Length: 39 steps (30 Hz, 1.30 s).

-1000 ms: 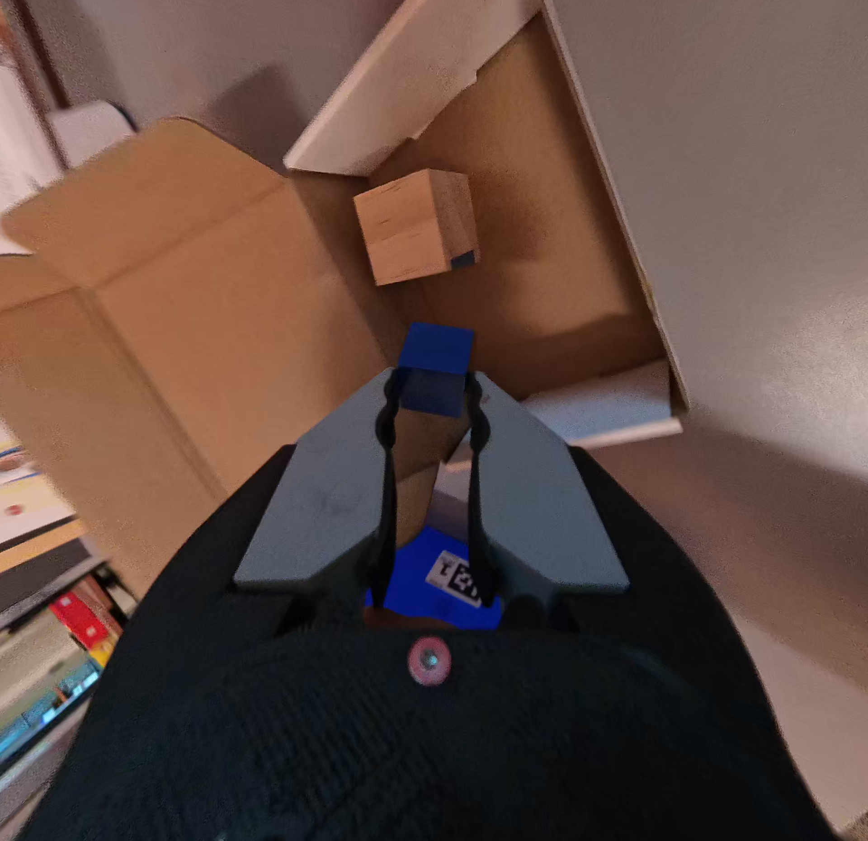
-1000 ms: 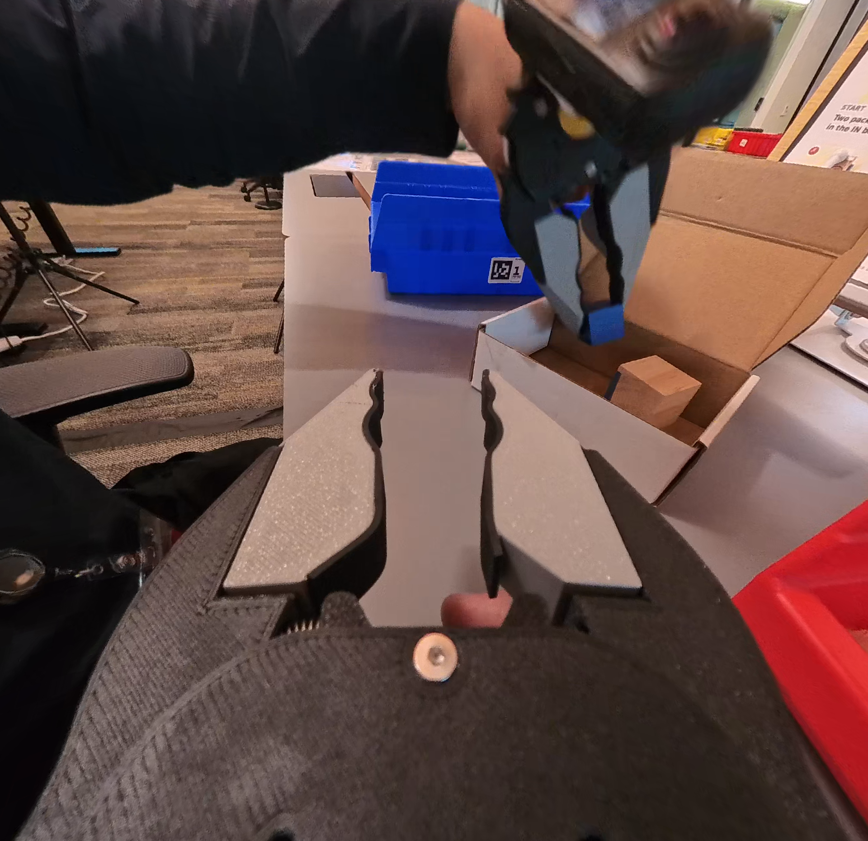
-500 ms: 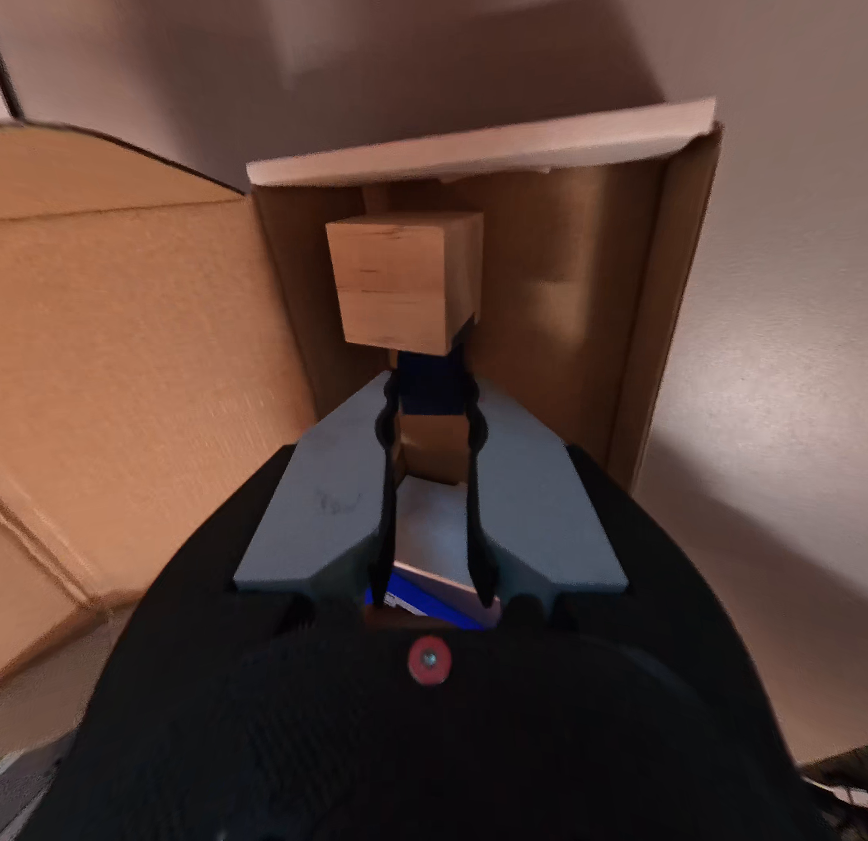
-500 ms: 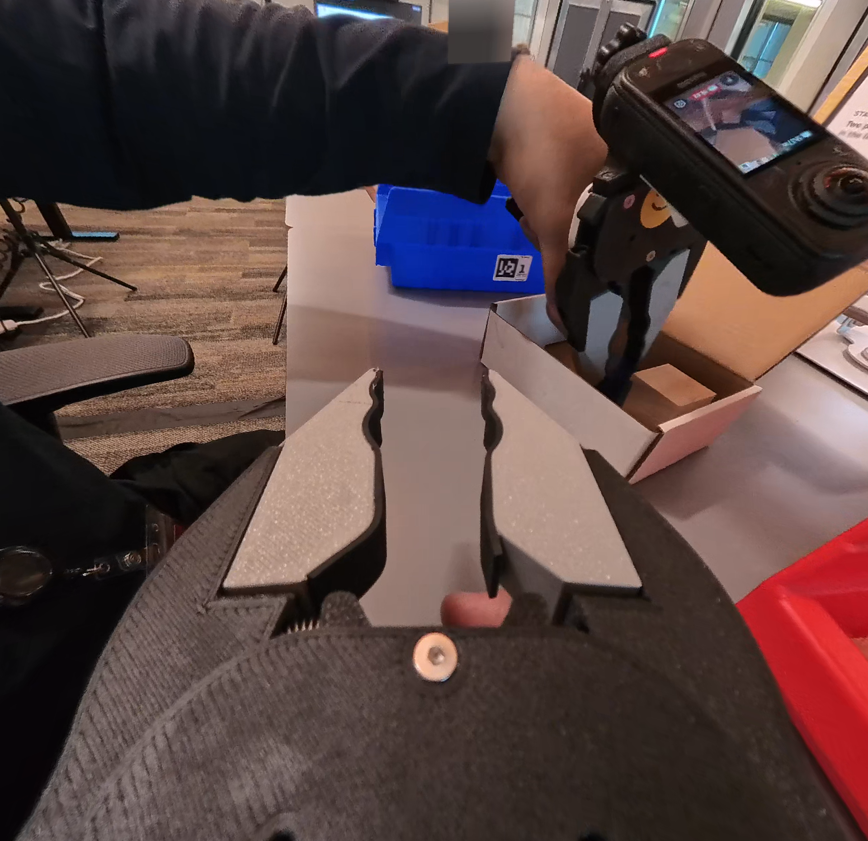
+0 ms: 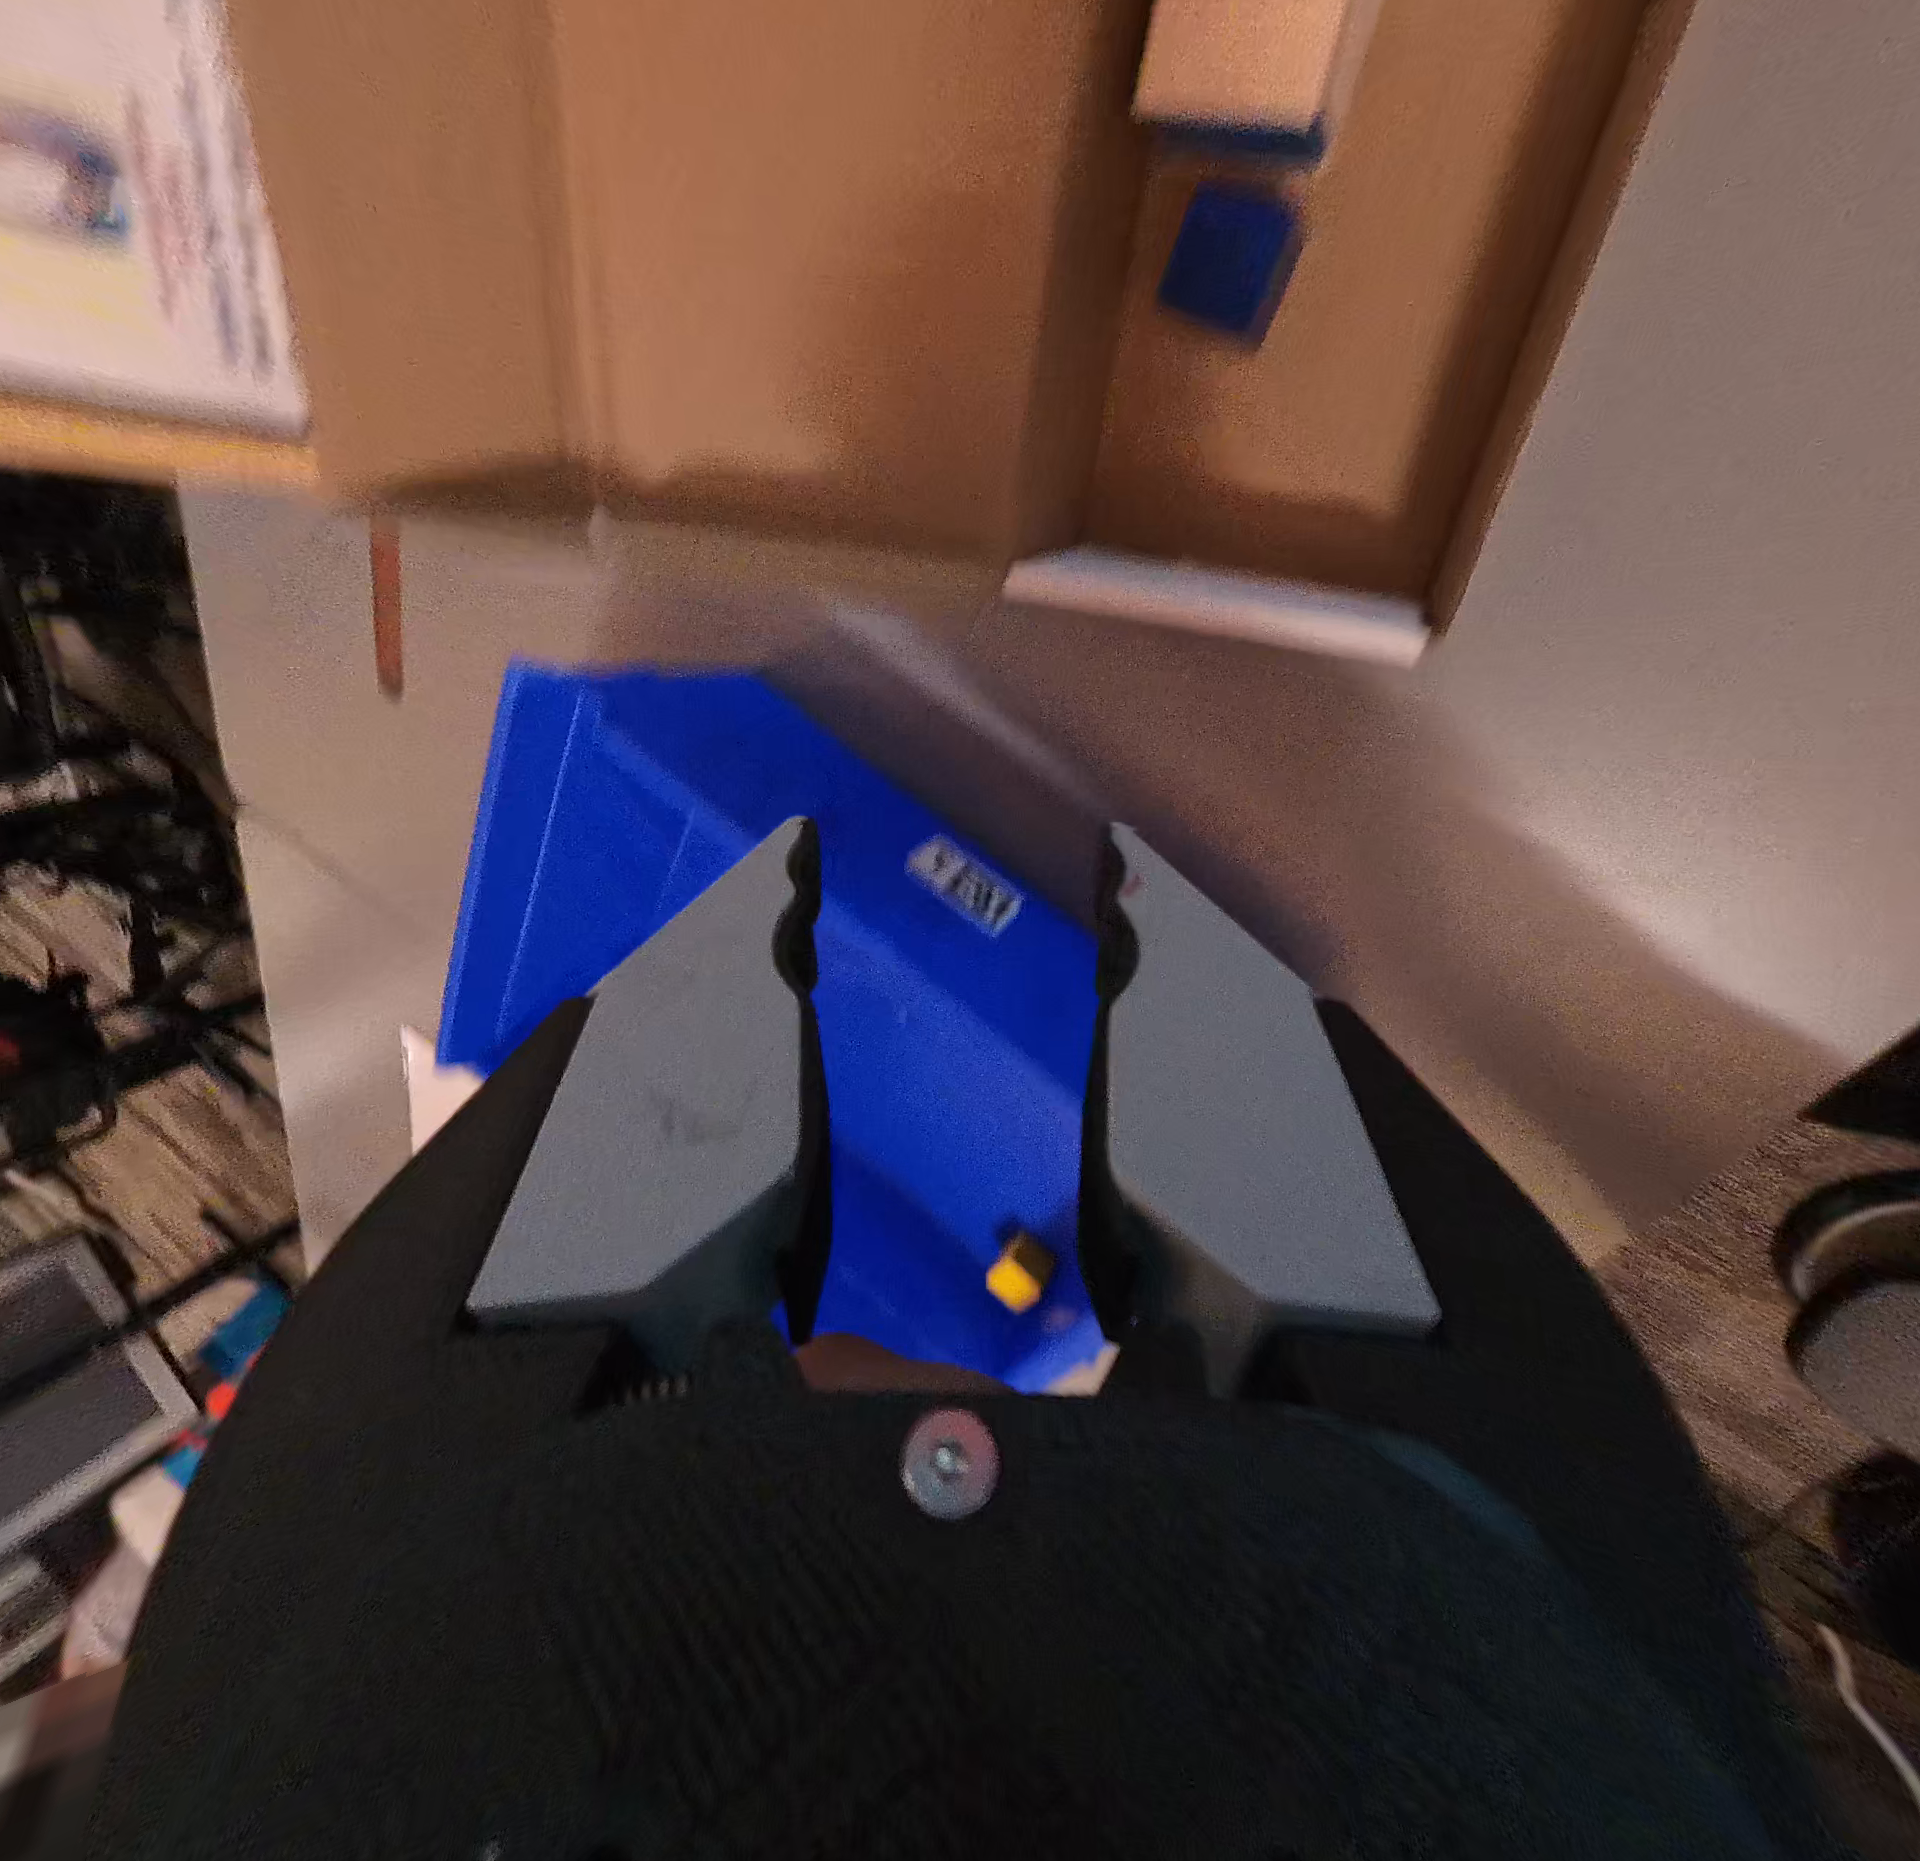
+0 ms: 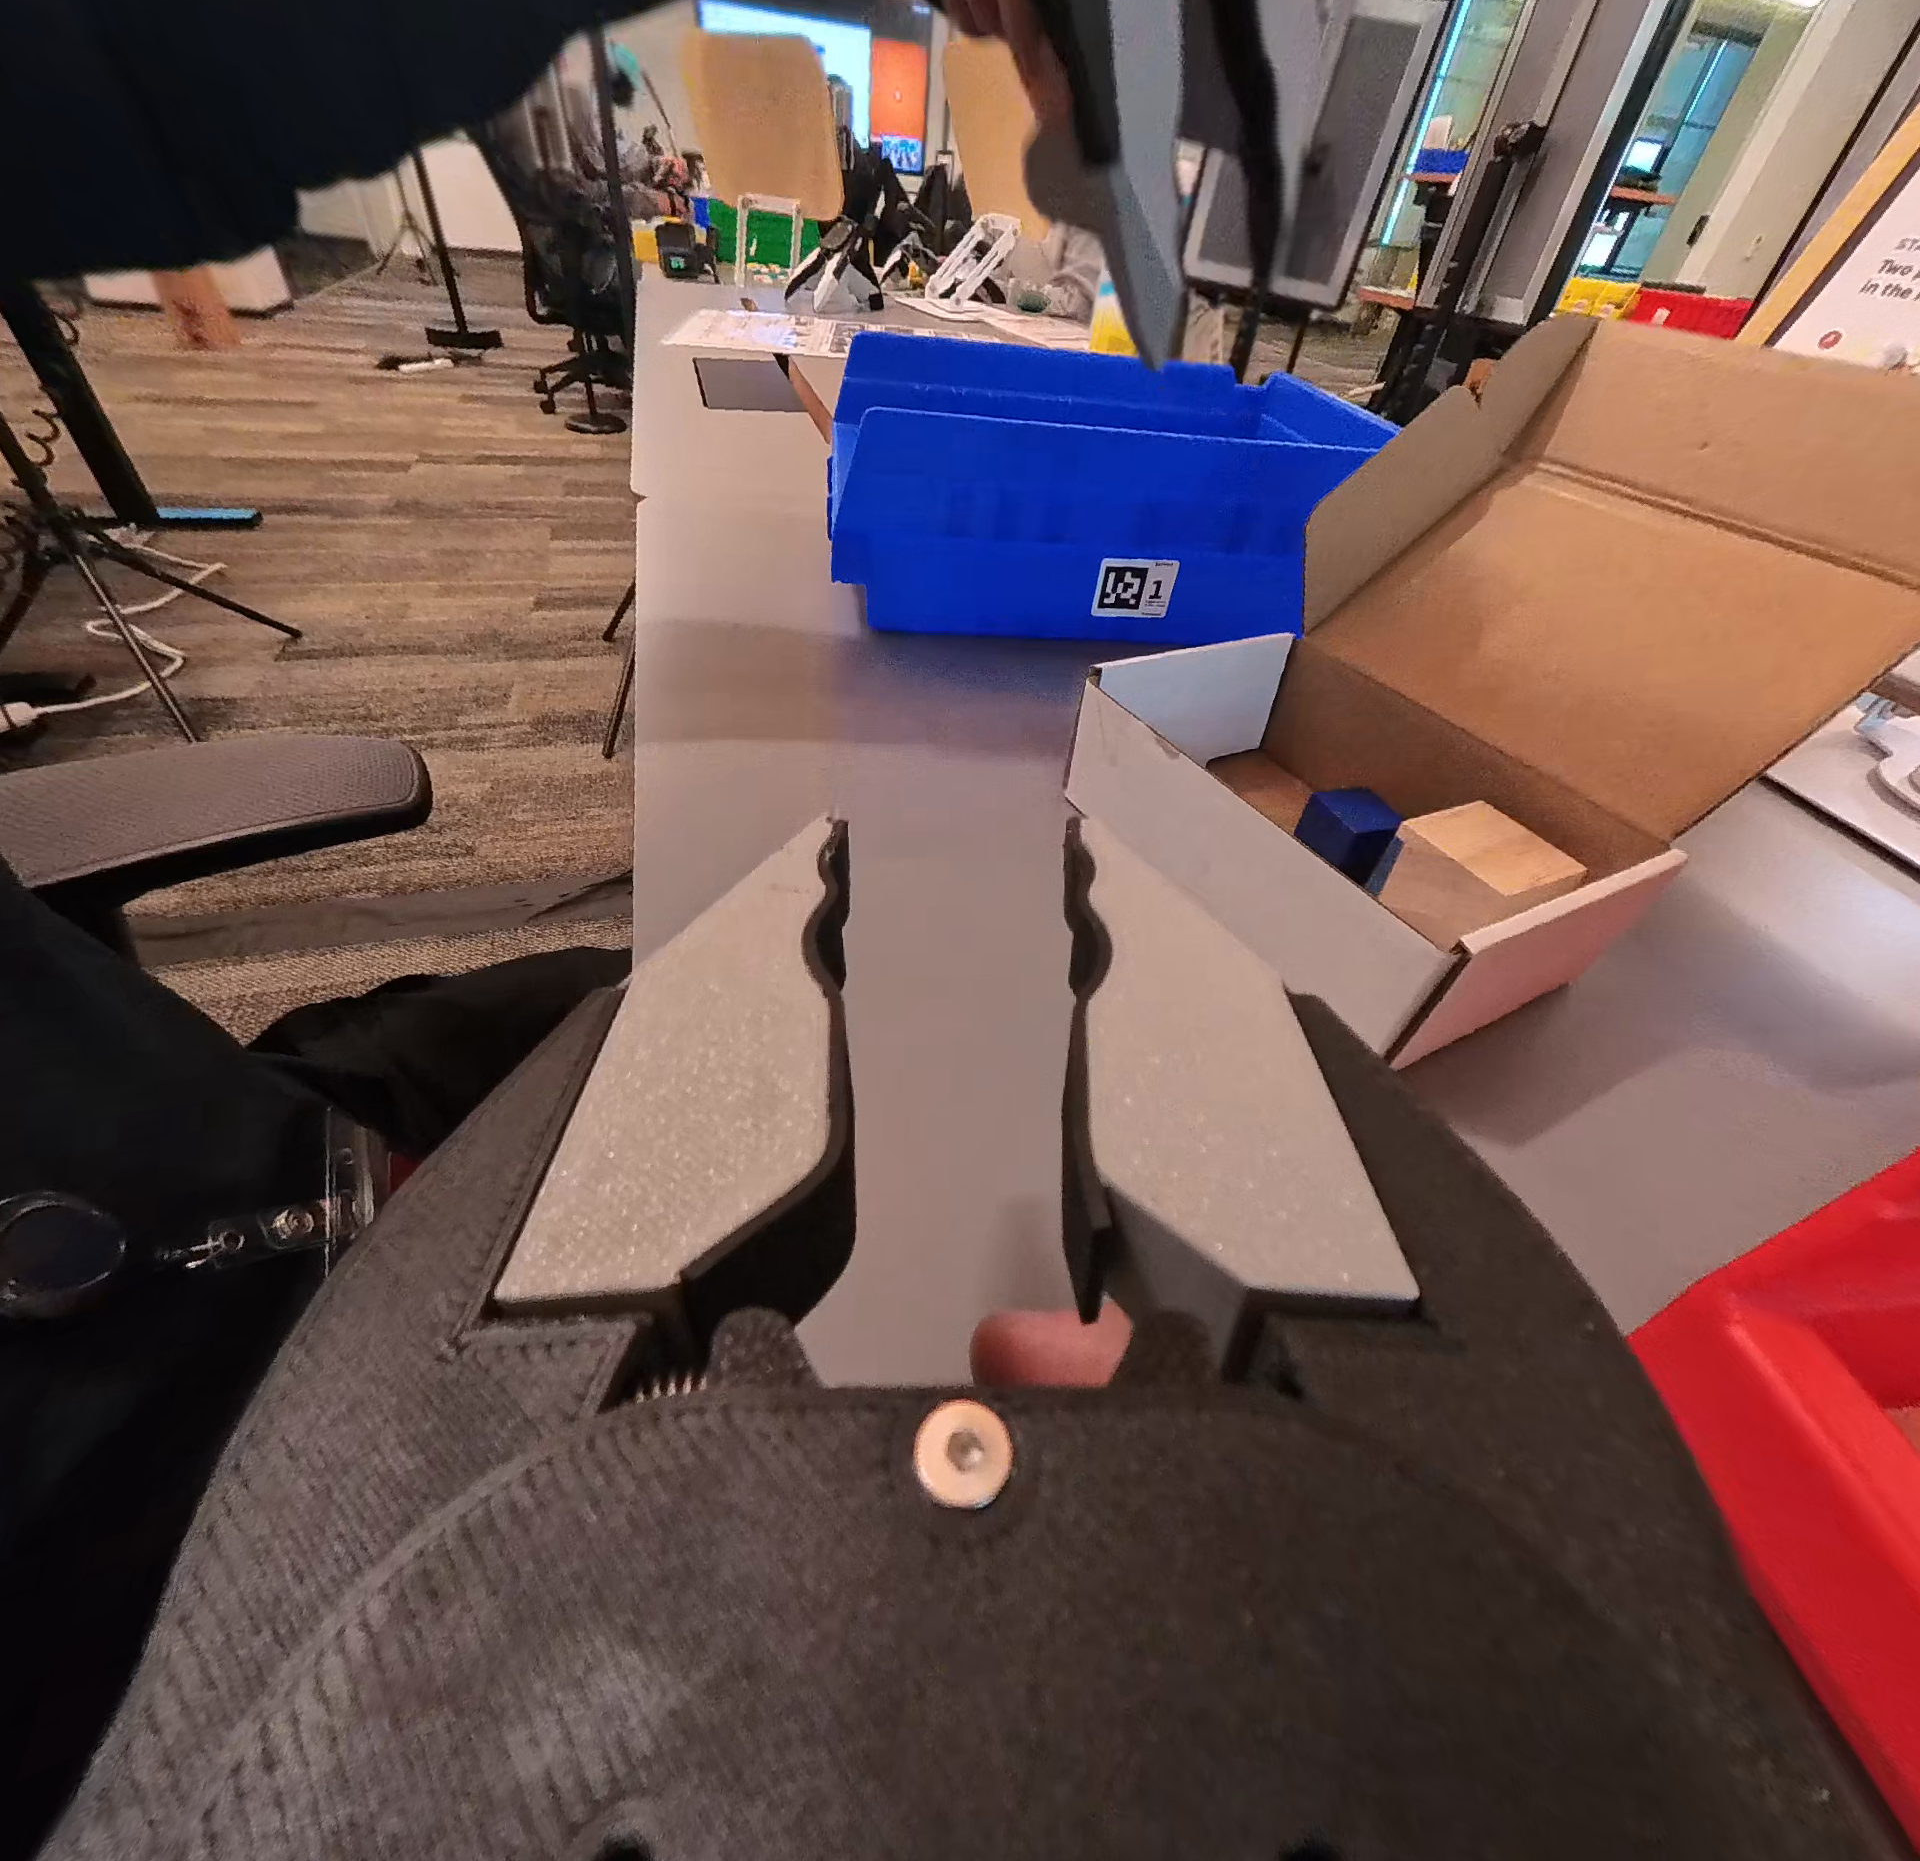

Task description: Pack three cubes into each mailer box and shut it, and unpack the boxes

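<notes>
Blue cube (image 6: 1347, 832) sits in the open mailer box (image 6: 1247, 855), touching the wooden cube (image 6: 1488, 859) on its far side. Your left gripper (image 5: 954, 876) is well clear of it, above the blue bin (image 6: 1049, 523), fingers spread, nothing held. Your right gripper (image 6: 954, 881) hovers over bare table (image 6: 831, 689) beside the box, also spread and empty.

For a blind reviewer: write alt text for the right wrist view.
The open, empty right gripper hovers over a grey table beside an open mailer box holding a blue cube and a wooden cube. A blue bin stands behind.
</notes>
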Available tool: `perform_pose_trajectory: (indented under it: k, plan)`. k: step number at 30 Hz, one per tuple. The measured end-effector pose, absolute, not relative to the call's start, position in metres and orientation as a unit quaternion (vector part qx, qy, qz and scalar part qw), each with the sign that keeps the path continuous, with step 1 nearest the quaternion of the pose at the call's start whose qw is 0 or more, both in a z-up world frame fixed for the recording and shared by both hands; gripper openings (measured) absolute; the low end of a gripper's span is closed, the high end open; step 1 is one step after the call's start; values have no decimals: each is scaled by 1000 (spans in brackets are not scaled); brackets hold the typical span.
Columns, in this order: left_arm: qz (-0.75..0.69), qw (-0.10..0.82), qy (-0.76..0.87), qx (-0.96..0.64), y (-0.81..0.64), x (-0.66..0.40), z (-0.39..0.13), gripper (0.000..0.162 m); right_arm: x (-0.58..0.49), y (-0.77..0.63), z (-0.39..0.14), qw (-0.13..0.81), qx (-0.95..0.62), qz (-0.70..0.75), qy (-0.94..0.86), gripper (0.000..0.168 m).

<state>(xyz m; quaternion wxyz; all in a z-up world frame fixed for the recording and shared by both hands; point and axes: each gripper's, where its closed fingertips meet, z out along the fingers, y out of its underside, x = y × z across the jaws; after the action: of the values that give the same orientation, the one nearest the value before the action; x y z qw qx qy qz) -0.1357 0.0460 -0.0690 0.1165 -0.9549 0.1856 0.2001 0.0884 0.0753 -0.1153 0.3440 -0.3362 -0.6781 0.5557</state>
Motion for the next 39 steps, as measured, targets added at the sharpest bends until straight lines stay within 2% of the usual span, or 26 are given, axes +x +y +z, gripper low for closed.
perform_pose_trajectory:
  k: [4, 9, 15, 19, 24, 26, 27, 28, 35, 39]
  plan:
    - [199, 87, 89, -972, -33, -186, -54, 52, 87, 75, -117, 339, -338, 553, -682, 39]
    - [172, -1, -9, -985, -127, -234, -100, 52, 86, 74, -119, 332, -341, 550, -687, 39]
    - [99, -26, -147, -984, -166, -253, -155, 48, 87, 75, -118, 336, -340, 552, -683, 39]
    - [92, -85, -166, -978, -187, -254, -180, 44, 87, 75, -117, 338, -340, 553, -682, 38]
    - [79, -88, -182, -976, -184, -253, -197, 40, 88, 75, -117, 340, -339, 553, -681, 38]
    - [75, -83, -192, -975, -182, -255, -199, 39, 88, 75, -117, 341, -338, 553, -681, 38]
    - [62, -86, -190, -976, -182, -251, -200, 24, 88, 75, -117, 341, -338, 553, -681, 38]
    - [59, -92, -180, -978, -183, -250, -200, 21, 88, 75, -117, 341, -338, 553, -681, 38]
    - [87, -100, -140, -981, -178, -251, -179, 20, 88, 74, -117, 341, -337, 553, -682, 39]
    - [131, -60, -119, -982, -155, -257, -150, 19, 88, 74, -117, 341, -337, 552, -682, 38]
